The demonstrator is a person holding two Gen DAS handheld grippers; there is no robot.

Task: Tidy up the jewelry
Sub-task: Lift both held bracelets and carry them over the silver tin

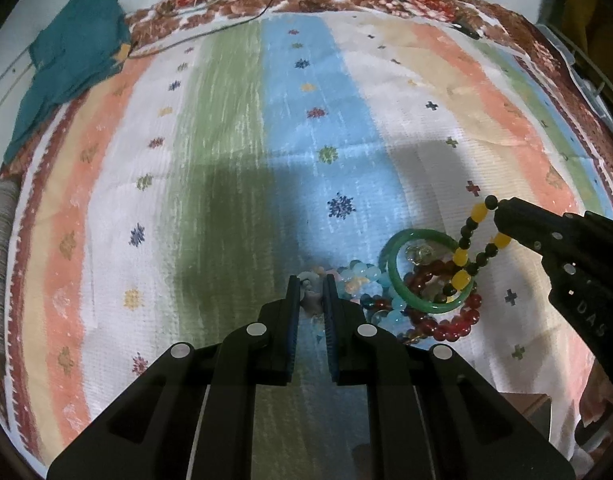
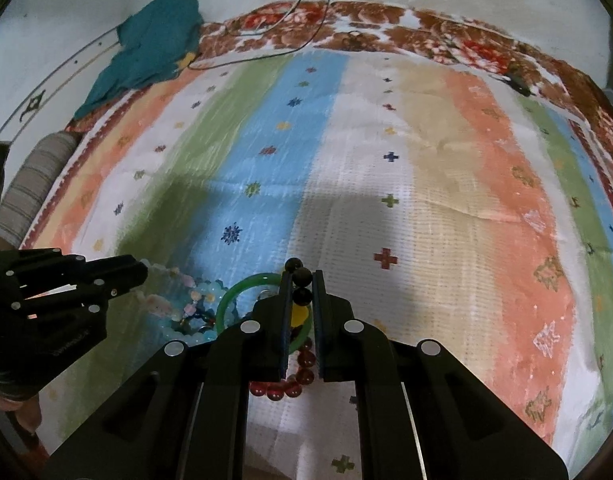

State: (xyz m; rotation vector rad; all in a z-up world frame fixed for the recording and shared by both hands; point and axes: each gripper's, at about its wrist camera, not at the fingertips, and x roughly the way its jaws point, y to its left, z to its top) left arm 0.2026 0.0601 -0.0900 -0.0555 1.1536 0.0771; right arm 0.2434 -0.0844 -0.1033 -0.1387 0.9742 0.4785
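right gripper (image 2: 299,280) of mine was pinched on the yellow-and-dark beaded bracelet (image 1: 472,246), its loop hanging down into the pile of jewelry (image 1: 410,296) on the striped cloth (image 1: 226,160), across the green bangle (image 1: 426,272). left gripper (image 1: 311,286) was nearly closed on a pale pink beaded bracelet (image 2: 174,288) at the pile's left edge. to do this well, i judged i should lift the yellow strand slowly and straight up so it cleared the bangle and the red beads (image 1: 454,324), holding the left side steady.
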